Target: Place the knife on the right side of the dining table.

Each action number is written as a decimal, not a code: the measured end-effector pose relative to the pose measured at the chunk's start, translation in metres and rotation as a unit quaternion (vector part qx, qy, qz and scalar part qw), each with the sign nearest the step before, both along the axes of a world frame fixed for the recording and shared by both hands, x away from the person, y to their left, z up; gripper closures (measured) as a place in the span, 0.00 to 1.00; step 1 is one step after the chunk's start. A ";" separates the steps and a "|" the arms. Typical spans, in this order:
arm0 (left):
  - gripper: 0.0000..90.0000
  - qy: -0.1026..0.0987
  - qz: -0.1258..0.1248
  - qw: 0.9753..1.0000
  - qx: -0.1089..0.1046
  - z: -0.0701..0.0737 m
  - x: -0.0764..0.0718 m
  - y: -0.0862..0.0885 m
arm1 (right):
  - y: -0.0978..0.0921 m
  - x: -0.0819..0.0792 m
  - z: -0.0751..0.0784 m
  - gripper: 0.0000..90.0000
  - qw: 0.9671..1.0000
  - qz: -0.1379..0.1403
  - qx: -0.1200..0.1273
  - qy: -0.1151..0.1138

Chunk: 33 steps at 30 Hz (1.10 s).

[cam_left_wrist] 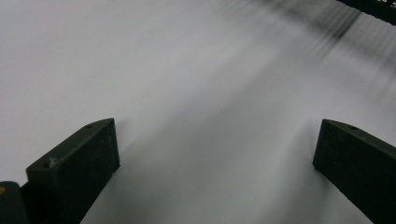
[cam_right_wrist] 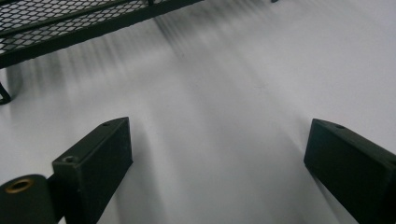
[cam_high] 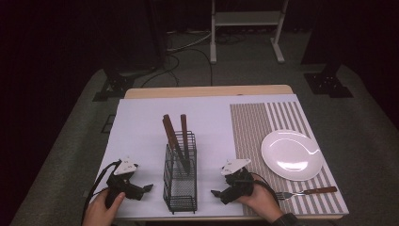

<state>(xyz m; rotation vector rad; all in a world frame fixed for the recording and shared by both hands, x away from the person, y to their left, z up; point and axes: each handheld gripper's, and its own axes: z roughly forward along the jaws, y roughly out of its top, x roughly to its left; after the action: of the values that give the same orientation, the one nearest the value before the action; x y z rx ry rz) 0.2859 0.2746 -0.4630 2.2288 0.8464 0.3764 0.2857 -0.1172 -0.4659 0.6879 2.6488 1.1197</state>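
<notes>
1 white sheet (cam_high: pixel 141 127) covers the table, with 1 striped placemat (cam_high: pixel 249 127) at its right. 1 white plate (cam_high: pixel 291 154) sits on the placemat; 1 black mesh caddy (cam_high: pixel 180 181) stands mid-sheet holding 3 wooden-handled utensils (cam_high: pixel 173 134) (heads hidden). 1 fork (cam_high: pixel 308 192) lies near the plate. 2 grippers flank the caddy: left gripper (cam_high: pixel 147 188) and right gripper (cam_high: pixel 215 193), both jaws wide apart, gripping nothing.

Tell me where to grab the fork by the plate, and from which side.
Probably the wooden handle, from above with the jaws across its width. The fork lies flat on the striped placemat, tines toward the right gripper, handle pointing away from it. The plate sits just beyond, so come in from the near edge.
</notes>
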 end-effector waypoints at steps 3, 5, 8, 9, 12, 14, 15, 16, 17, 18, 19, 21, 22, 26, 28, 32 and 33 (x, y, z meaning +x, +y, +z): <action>0.00 0.000 0.000 1.000 0.000 0.000 0.000 0.000 | 0.000 0.000 0.000 0.07 1.000 -0.001 0.001 0.000; 0.00 0.000 0.000 1.000 0.000 0.000 0.000 0.000 | 0.001 0.000 0.000 0.07 1.000 -0.006 0.002 0.003; 0.00 0.000 0.000 1.000 0.000 0.000 0.000 0.000 | 0.000 0.001 0.001 0.07 1.000 -0.008 0.006 0.010; 0.00 0.000 0.000 1.000 0.000 0.000 0.000 0.000 | 0.000 0.001 0.002 0.07 1.000 -0.009 0.008 0.013; 0.00 0.000 0.000 1.000 0.001 0.000 0.000 0.000 | 0.000 0.002 0.003 0.07 1.000 -0.008 0.006 0.017; 0.00 0.000 0.000 1.000 0.000 0.000 0.000 0.000 | 0.000 0.002 0.004 0.07 1.000 -0.007 0.005 0.015; 0.00 0.000 0.000 1.000 0.001 0.000 0.000 0.000 | 0.000 0.002 0.005 0.07 1.000 -0.007 0.004 0.015; 0.00 0.000 0.000 1.000 0.001 0.000 0.000 0.000 | 0.000 0.002 0.005 0.07 1.000 -0.008 0.003 0.016; 0.00 0.000 0.000 1.000 0.001 0.000 0.000 0.000 | 0.000 0.002 0.005 0.07 1.000 -0.008 0.003 0.016; 0.00 0.000 0.000 1.000 0.001 0.000 0.000 0.000 | 0.000 0.002 0.006 0.07 1.000 -0.009 0.002 0.017; 0.00 0.000 0.000 1.000 0.001 0.000 0.000 0.000 | 0.000 0.002 0.006 0.07 1.000 -0.009 0.002 0.017; 0.00 0.000 0.000 1.000 0.001 0.000 0.000 0.000 | -0.001 0.003 0.007 0.07 1.000 -0.011 0.002 0.016; 0.00 0.000 0.000 1.000 0.001 0.000 0.000 0.000 | -0.001 0.003 0.008 0.07 1.000 -0.012 0.003 0.018; 0.00 0.000 0.000 1.000 0.000 0.000 0.000 0.000 | -0.001 0.003 0.012 0.07 1.000 -0.014 0.005 0.015; 0.00 0.000 0.000 1.000 0.000 0.000 0.000 0.000 | -0.002 0.004 0.014 0.07 1.000 -0.014 0.004 0.015; 0.00 0.000 0.000 1.000 0.000 0.000 0.000 0.000 | -0.002 0.005 0.017 0.07 1.000 -0.016 0.004 0.015; 0.00 0.000 0.000 1.000 0.000 0.000 0.000 0.000 | -0.002 0.006 0.018 0.07 1.000 -0.017 0.006 0.016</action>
<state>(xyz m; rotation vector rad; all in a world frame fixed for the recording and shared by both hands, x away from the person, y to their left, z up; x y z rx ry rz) 0.2859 0.2747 -0.4630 2.2292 0.8462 0.3760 0.2914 -0.1194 -0.4482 0.7572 2.6493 1.1250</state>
